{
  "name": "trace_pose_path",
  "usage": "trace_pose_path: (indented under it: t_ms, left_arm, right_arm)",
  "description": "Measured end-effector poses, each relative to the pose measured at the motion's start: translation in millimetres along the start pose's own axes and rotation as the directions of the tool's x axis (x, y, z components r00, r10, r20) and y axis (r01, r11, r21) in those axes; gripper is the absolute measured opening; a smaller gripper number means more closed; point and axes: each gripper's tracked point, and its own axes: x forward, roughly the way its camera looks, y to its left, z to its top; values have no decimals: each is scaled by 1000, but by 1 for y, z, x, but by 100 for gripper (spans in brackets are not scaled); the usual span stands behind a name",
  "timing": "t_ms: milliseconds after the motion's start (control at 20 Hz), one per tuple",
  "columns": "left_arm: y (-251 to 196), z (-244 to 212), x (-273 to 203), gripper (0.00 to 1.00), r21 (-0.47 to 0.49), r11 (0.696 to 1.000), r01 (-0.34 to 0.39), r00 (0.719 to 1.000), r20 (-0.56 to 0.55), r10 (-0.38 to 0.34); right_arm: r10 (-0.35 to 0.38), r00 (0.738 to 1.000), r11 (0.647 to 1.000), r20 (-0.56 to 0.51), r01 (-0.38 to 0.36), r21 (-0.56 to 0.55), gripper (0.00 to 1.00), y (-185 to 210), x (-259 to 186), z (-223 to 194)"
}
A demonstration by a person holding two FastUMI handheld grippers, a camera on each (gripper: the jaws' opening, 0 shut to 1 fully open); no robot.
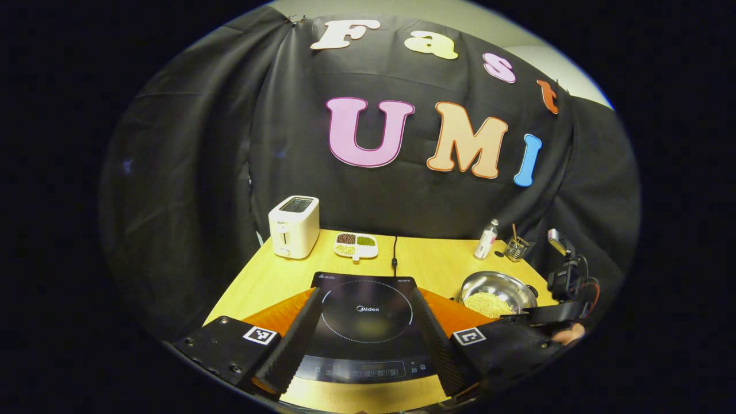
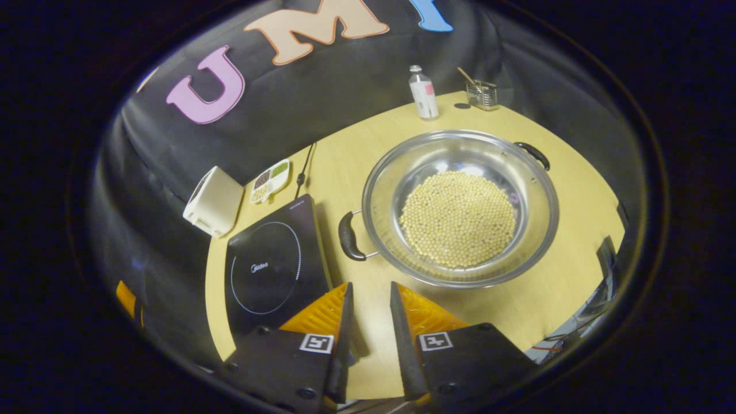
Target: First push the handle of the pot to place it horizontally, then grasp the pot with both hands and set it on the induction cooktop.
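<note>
The left gripper is held wide open above the near edge of the cooktop, nothing between its jaws. The right gripper is held with its jaws narrowly parted and empty, over bare table just near of the pot. The pot, filled with pale beans, sits right of the cooktop, its handles pointing left and far right. A toaster, a dish and a bottle are seen at the far edge.
</note>
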Motion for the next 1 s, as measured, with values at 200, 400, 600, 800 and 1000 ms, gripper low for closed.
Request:
trace_pose_path:
  t_ms: [200, 400, 600, 800, 1000]
  left_arm:
    - [-12, -14, -3, 95, 4, 1000, 17, 999, -35, -16]
    - [-32, -23, -1, 95, 15, 999, 36, 997, -68, -35]
    - [-68, -31, 9, 94, 11, 998, 67, 993, -94, -65]
    - [-111, -41, 33, 94, -34, 997, 66, 988, -137, -70]
    - [-146, -46, 63, 95, -40, 999, 24, 982, -188, -32]
  right_arm:
    - [34, 999, 998, 36, -31, -59, 70, -22, -35, 9]
    - [4, 995, 997, 97, 3, -75, 100, -62, -64, 34]
    - [-37, 990, 998, 133, 44, -48, 94, -107, -78, 75]
    - [-62, 984, 993, 165, 78, -92, 94, -153, -73, 131]
    - [-61, 984, 989, 170, 82, -122, 94, -187, -49, 189]
